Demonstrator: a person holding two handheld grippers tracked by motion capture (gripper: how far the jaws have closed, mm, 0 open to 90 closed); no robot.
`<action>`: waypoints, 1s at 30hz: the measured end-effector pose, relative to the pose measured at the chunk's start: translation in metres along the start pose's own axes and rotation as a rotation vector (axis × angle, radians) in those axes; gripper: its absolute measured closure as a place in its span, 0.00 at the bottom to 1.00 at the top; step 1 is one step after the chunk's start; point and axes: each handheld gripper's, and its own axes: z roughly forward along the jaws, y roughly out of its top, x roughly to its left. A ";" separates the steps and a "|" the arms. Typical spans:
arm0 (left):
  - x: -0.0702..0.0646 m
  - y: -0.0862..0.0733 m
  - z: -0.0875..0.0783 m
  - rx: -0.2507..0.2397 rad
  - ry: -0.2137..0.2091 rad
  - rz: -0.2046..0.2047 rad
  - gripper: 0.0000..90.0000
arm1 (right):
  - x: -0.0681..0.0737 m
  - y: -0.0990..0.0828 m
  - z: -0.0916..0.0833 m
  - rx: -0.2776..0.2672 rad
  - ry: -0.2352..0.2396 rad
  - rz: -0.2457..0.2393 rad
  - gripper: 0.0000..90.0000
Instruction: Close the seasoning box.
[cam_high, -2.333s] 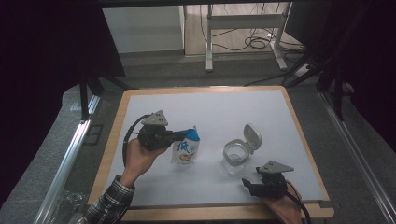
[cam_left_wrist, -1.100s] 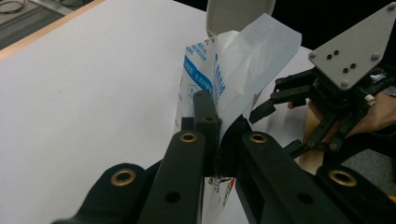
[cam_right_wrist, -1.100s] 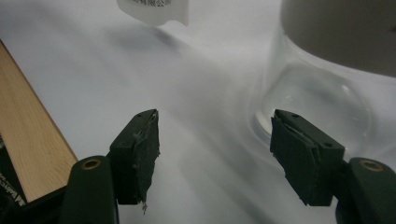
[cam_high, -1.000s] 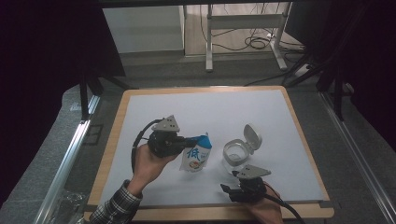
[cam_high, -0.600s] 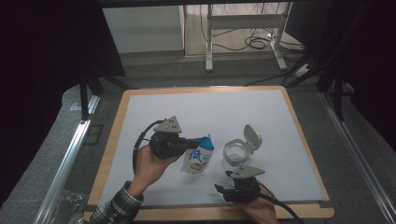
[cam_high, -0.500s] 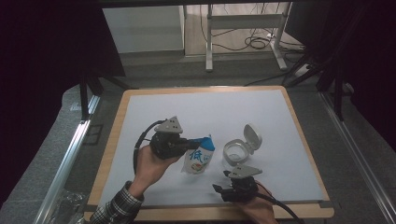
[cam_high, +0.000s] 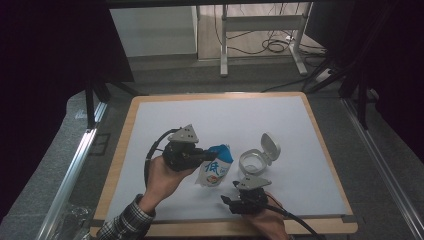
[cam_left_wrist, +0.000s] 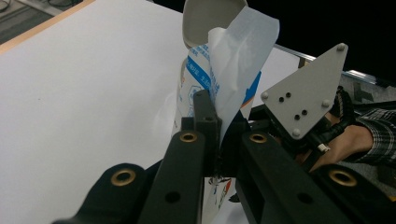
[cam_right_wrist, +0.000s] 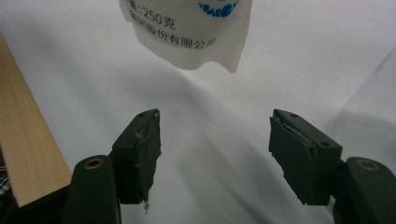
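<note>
A white and blue pouch (cam_high: 215, 171) with printed text hangs tilted just above the white mat, its crumpled top pinched in my left gripper (cam_high: 204, 156), which is shut on it. In the left gripper view the jaws of that gripper (cam_left_wrist: 217, 122) clamp the pouch's (cam_left_wrist: 233, 56) top fold. My right gripper (cam_high: 226, 200) sits low by the front edge, open, pointing at the pouch's lower end. In the right gripper view the jaws of that gripper (cam_right_wrist: 215, 126) stand apart with bare mat between them and the pouch's bottom (cam_right_wrist: 187, 32) just beyond.
A clear round container (cam_high: 251, 162) with its flip lid (cam_high: 270, 147) standing open rests right of the pouch. The wooden border (cam_high: 210, 227) runs along the front edge, close to my right hand. Desk legs and cables lie beyond the far edge.
My right gripper has slid left along the front edge toward the pouch. The left gripper carried the pouch a little right and nearer, next to the container.
</note>
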 end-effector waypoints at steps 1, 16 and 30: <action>0.000 0.000 0.000 0.006 -0.001 0.006 1.00 | 0.000 0.001 0.001 -0.001 -0.004 -0.005 0.38; -0.007 0.008 -0.004 0.006 -0.013 0.004 1.00 | 0.007 0.010 0.018 -0.013 -0.012 -0.007 0.41; -0.009 0.011 -0.009 0.013 -0.010 -0.006 1.00 | 0.012 0.017 0.029 -0.062 -0.062 -0.048 0.47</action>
